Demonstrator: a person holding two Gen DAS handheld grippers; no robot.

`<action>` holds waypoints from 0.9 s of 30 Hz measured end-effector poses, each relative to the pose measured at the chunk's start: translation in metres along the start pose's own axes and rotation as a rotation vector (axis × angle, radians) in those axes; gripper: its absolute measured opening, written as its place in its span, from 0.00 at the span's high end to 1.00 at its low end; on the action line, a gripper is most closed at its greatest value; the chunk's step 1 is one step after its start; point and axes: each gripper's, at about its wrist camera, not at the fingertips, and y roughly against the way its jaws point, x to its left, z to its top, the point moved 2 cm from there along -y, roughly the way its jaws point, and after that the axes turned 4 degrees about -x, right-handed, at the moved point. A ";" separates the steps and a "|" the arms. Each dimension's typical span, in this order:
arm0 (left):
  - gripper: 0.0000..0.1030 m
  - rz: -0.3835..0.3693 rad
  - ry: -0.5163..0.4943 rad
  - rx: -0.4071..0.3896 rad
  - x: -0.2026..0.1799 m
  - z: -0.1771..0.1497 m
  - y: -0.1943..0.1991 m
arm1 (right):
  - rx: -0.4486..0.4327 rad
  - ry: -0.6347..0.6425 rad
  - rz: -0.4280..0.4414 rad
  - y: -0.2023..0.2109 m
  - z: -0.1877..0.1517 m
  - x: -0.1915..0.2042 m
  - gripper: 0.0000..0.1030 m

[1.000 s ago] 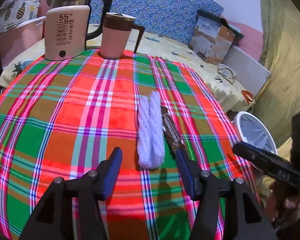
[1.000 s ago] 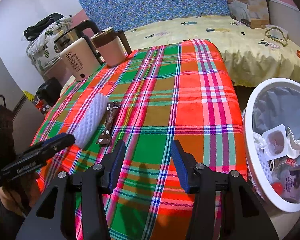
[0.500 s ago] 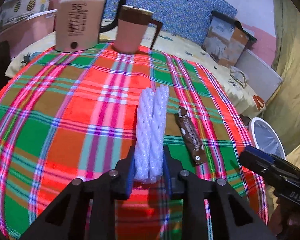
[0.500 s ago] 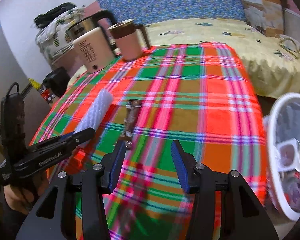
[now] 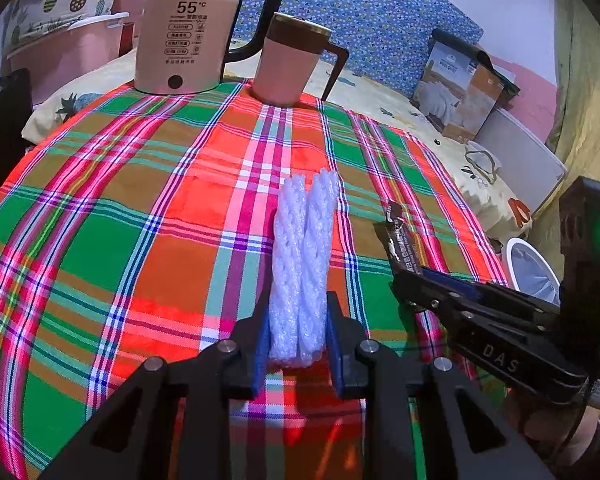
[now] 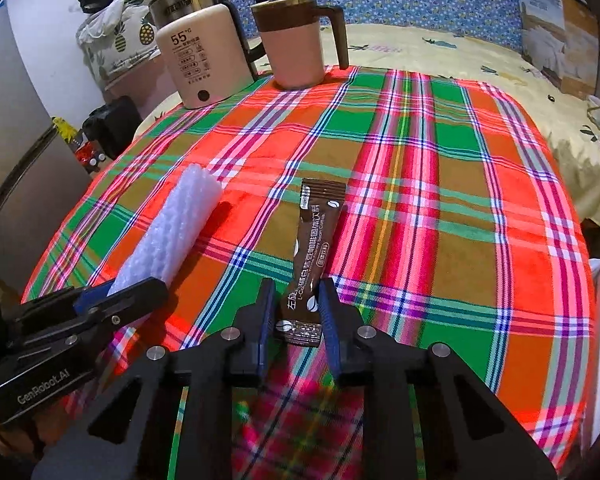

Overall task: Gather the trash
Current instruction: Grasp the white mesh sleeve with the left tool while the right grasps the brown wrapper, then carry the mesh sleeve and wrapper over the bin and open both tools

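Note:
A white foam net sleeve (image 5: 304,240) lies lengthwise on the plaid tablecloth (image 5: 140,220). My left gripper (image 5: 298,312) is shut on its near end, with both blue pads pressed into the foam. Just to the right lies a brown coffee sachet (image 6: 314,232). The near end of the sachet sits between the closing jaws of my right gripper (image 6: 296,292), and the pads touch both of its edges. The left wrist view shows the right gripper (image 5: 416,276) at the sachet (image 5: 400,240). In the right wrist view, the left gripper (image 6: 128,290) holds the foam sleeve (image 6: 172,236).
A cream kettle (image 5: 180,40) and a pink mug (image 5: 288,68) stand at the table's far edge. A white-rimmed trash bin (image 5: 514,252) sits on the floor off the table's right side. Behind the table are a bed and a cardboard box (image 5: 460,92).
The left gripper moved forward and shut on the foam sleeve. The right gripper swung left, away from the bin, to the sachet, and its jaws narrowed around it.

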 end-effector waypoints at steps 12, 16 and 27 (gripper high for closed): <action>0.75 -0.048 -0.046 -0.030 -0.036 -0.006 0.021 | -0.067 -0.059 -0.005 0.059 -0.020 -0.025 0.77; 0.75 -0.081 -0.084 -0.025 -0.062 -0.012 0.026 | -0.091 -0.095 -0.026 0.079 -0.030 -0.039 0.76; 0.75 -0.191 -0.200 0.014 -0.148 -0.028 0.023 | -0.164 -0.203 -0.122 0.131 -0.052 -0.094 0.76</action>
